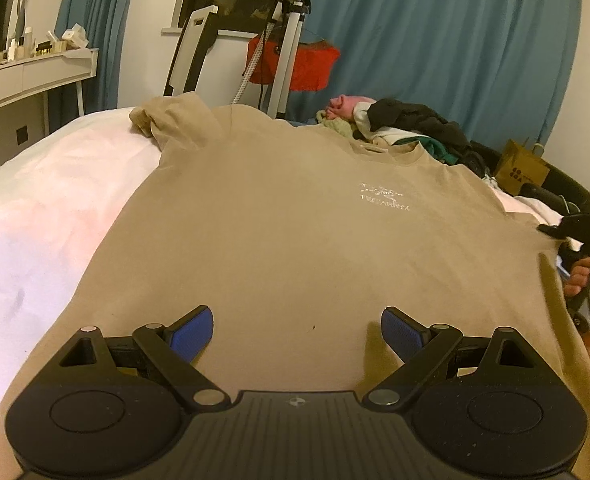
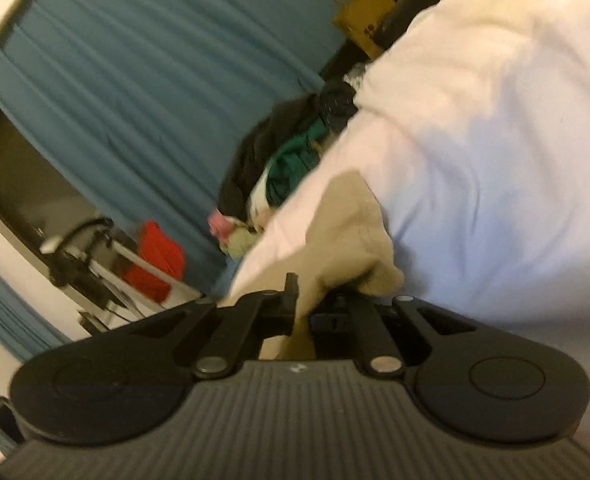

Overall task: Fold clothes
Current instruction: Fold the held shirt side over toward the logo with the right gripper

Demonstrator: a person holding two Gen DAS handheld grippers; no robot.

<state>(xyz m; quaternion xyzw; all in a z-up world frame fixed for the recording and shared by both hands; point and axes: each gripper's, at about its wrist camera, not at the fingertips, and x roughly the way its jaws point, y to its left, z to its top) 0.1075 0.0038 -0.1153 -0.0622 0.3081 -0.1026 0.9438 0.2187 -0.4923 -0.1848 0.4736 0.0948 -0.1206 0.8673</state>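
A tan T-shirt (image 1: 295, 240) with a small white chest print lies spread flat on the white bed (image 1: 47, 208), collar at the far side. Its left sleeve is bunched at the far left. My left gripper (image 1: 297, 332) is open, its blue pads (image 1: 193, 334) wide apart just above the shirt's near hem. My right gripper (image 2: 301, 300) is shut on a fold of the tan T-shirt (image 2: 343, 232), at the shirt's right edge over the white bed (image 2: 495, 160). The right wrist view is tilted and blurred.
A pile of other clothes (image 1: 395, 124) lies at the far side of the bed, black, green and pink; it also shows in the right wrist view (image 2: 291, 160). Blue curtains (image 1: 435, 40), a stand with a red garment (image 1: 295, 64), a white shelf (image 1: 31, 72) and a brown paper bag (image 1: 521, 164) surround the bed.
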